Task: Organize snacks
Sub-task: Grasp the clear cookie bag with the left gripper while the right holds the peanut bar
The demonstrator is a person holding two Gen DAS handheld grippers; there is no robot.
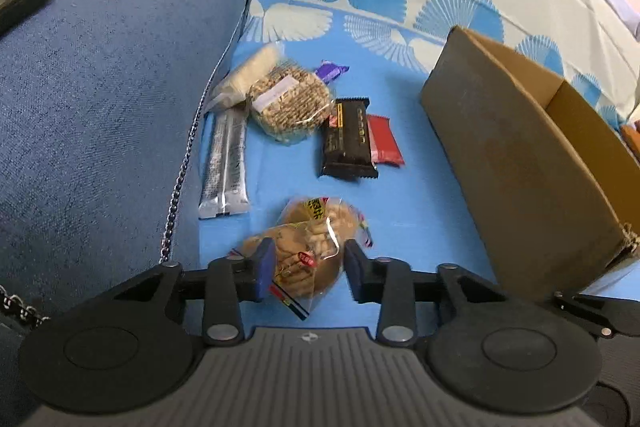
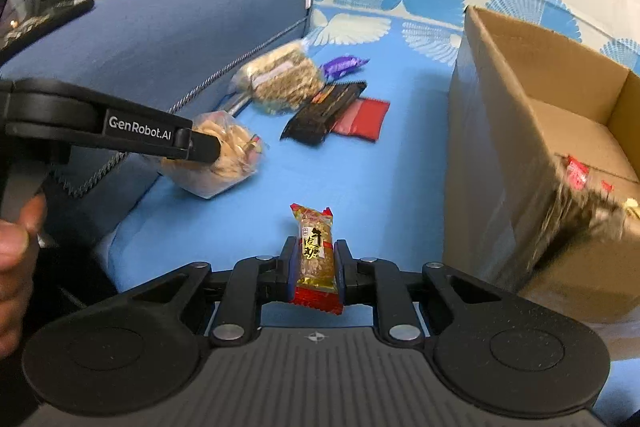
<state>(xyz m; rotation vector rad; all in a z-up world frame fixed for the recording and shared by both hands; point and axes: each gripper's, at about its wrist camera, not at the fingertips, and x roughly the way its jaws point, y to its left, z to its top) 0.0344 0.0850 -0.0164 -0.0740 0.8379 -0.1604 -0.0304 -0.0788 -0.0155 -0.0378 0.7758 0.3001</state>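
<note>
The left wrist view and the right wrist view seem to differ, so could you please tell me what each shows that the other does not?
Only the left wrist view shows the silver stick sachets and the left gripper shut on the clear peanut bag head-on.

Only the right wrist view shows the right gripper shut on a red-and-gold peanut candy bar, a red wrapper inside the cardboard box, and a hand.

Both show the black bar, red packet and purple candy.

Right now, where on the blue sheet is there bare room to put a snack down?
A bare strip runs between the dark bar wrapper and the cardboard box, widening toward the cameras. It is crowded by the blue armrest, where the round cracker pack and silver sachets lie close together.
</note>
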